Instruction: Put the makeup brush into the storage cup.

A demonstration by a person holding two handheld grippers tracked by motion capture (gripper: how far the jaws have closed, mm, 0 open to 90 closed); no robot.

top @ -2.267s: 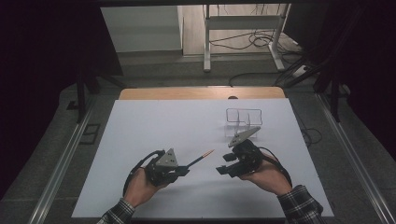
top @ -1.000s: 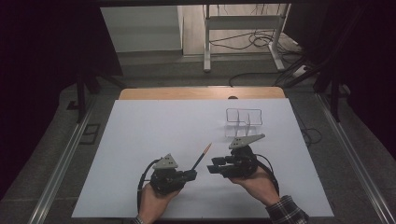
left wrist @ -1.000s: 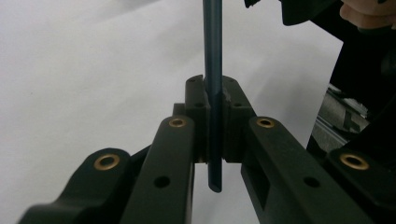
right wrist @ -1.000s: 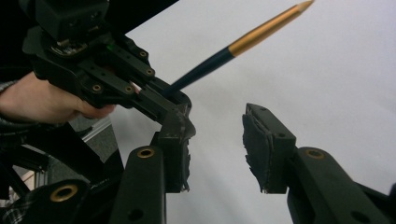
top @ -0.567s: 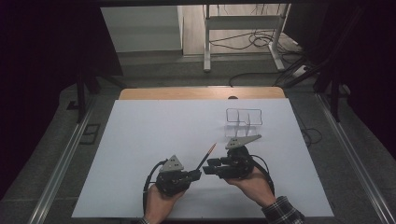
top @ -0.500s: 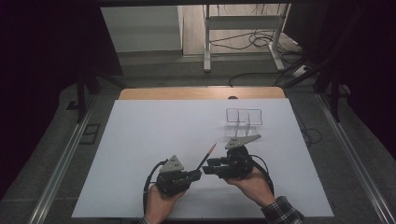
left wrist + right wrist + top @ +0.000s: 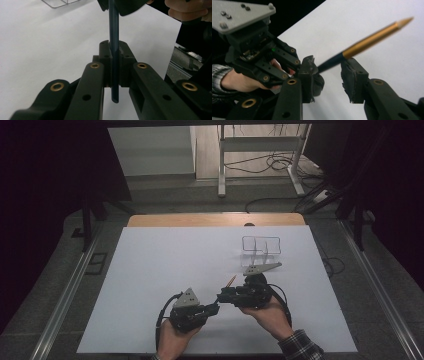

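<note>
White table (image 7: pixel 150 285) bears one pen (image 7: pixel 230 281), one clear organizer (image 7: pixel 261 245), two hand-held grippers.

The right gripper (image 7: pixel 329 75) has its jaws apart, and they have just been closing. A pen (image 7: pixel 362 42) passes between them, touching neither pad clearly: dark barrel low, gold part and blurred tip up and right of the right jaw. Left of the pen, the left gripper (image 7: pixel 308 66) clamps its dark end, a hand (image 7: pixel 242 80) behind it. White table (image 7: pixel 367 15) lies beneath.
</note>
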